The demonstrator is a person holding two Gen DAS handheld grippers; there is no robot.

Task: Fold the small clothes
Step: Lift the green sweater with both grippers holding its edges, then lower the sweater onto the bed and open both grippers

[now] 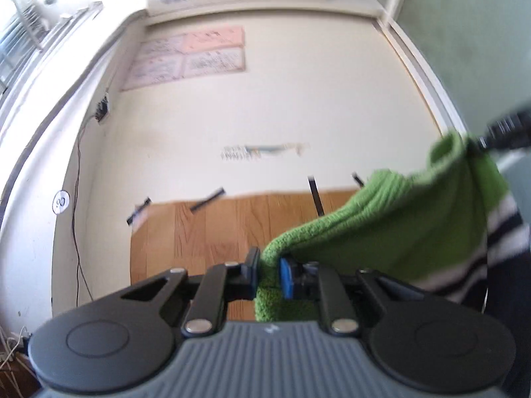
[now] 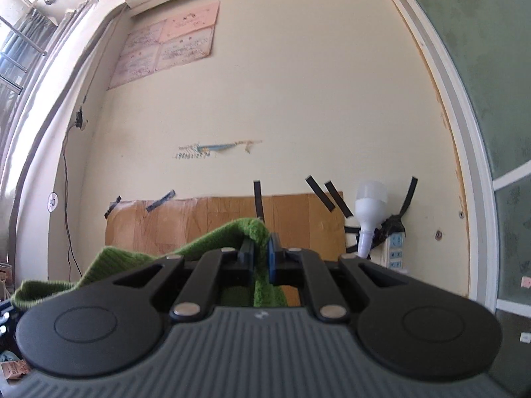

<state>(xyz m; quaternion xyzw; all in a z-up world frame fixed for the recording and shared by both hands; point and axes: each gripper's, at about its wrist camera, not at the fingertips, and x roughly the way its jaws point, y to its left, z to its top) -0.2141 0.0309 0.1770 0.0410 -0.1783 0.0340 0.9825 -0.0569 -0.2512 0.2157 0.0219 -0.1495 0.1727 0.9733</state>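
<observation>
I have the left tool (image 1: 269, 273) pressed together on one edge of the green knitted garment (image 1: 381, 229), which carries white and dark stripes lower down. From this pinch the cloth rises to the right, where its far edge is gripped by the other tool. Both cameras face the cream wall (image 1: 265, 116) and a taped wood-grain panel (image 1: 215, 229), not a bench, so I judge the garment is held aloft (no support surface is visible beneath it).

The right tool (image 2: 261, 258) is likewise pinching a fold of the same garment, the knit draping leftward over its linkage. Two separated grip points keep the top edge spread, letting the body hang straight, which I judge prepares it for laying flat and folding. A white bulb (image 2: 370, 212) sits by the wall, well apart.
</observation>
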